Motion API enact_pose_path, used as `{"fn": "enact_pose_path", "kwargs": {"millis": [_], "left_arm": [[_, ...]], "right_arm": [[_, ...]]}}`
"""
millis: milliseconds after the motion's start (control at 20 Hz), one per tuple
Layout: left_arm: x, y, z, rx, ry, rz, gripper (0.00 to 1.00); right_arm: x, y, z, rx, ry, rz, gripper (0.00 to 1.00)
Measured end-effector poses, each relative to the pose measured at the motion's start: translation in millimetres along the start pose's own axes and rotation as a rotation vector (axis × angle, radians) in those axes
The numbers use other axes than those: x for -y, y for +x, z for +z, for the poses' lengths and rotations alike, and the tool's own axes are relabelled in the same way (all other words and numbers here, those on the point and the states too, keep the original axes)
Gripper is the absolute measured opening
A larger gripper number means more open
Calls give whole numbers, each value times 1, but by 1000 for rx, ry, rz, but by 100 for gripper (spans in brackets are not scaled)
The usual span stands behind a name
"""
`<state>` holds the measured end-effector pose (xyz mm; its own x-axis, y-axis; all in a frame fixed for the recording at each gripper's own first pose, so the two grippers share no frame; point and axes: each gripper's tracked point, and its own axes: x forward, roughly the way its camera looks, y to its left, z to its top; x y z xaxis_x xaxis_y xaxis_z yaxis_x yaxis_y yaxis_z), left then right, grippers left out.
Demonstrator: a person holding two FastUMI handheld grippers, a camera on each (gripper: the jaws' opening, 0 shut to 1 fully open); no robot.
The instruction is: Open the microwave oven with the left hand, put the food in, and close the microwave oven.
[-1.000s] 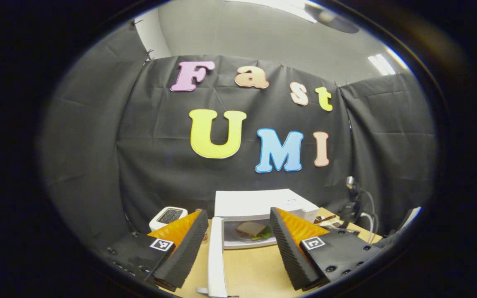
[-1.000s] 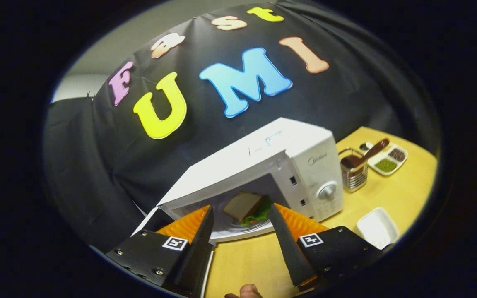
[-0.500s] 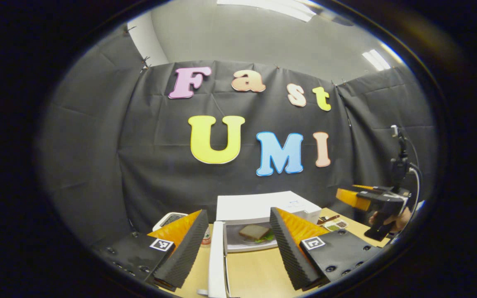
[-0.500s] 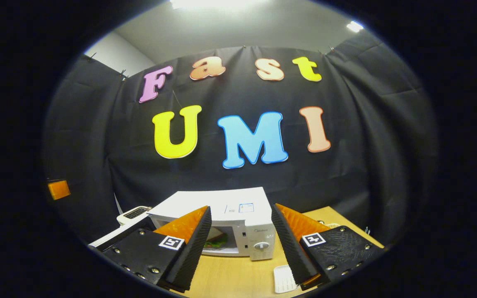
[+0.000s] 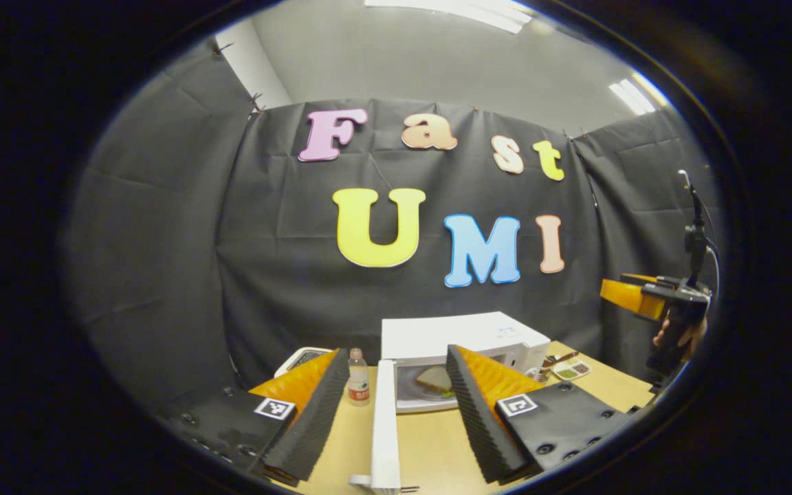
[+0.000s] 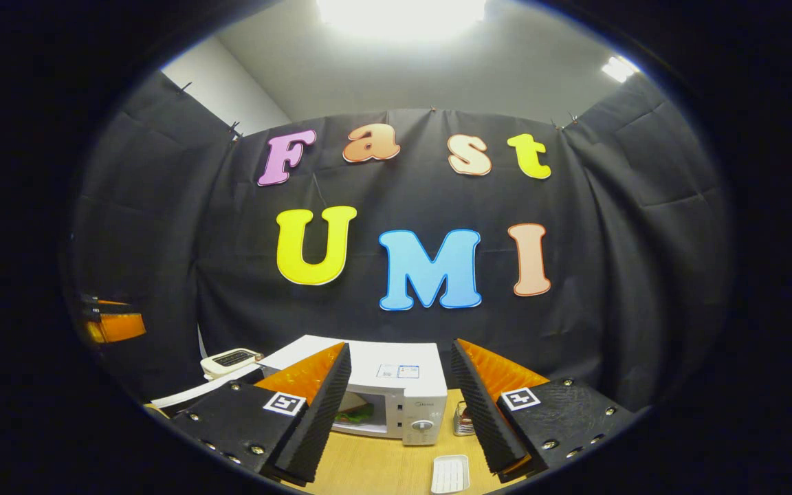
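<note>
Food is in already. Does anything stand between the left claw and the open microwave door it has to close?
Nothing visible does. The door juts edge-on toward the open left claw, lying between its fingers over bare table. The water bottle stands left of the door, off that line.

Hovering wide open: left gripper [image 5: 390, 402], microwave [image 5: 461, 338] ahead between its fingers, door [image 5: 385, 426] swinging out toward them, sandwich [image 5: 436, 379] sitting inside, bottle [image 5: 358, 378] standing beside the left finger.

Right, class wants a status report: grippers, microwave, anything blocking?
Both grippers open, empty, back from microwave. Sandwich inside, door open. Nothing blocking door.
</note>
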<state>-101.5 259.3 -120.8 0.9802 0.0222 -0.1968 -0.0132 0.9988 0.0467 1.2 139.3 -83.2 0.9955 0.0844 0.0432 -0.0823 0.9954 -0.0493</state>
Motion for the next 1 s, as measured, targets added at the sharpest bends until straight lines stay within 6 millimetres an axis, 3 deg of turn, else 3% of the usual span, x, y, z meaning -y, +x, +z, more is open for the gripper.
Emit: {"fn": "enact_pose_path", "kwargs": {"millis": [200,250,300,450,600,750,1000], "left_arm": [[-28,-12,-32,-57,-7,68,22],[-28,-16,-44,-76,-33,47,7],[-28,-21,-53,-97,-44,44,7],[-53,-30,-108,-202,-23,82,6],[-63,-47,-153,-300,-30,82,7],[-60,-62,-175,-348,-28,76,7],[-39,-66,-193,-396,12,44,7]], "right_arm": [[0,-2,9,18,7,9,88],[0,-3,8,12,17,9,88],[1,-3,10,8,28,8,88],[8,-3,13,8,45,-3,88],[15,-4,13,9,51,-18,88],[25,-4,13,11,60,-39,88],[30,0,8,-1,70,-48,88]]}}
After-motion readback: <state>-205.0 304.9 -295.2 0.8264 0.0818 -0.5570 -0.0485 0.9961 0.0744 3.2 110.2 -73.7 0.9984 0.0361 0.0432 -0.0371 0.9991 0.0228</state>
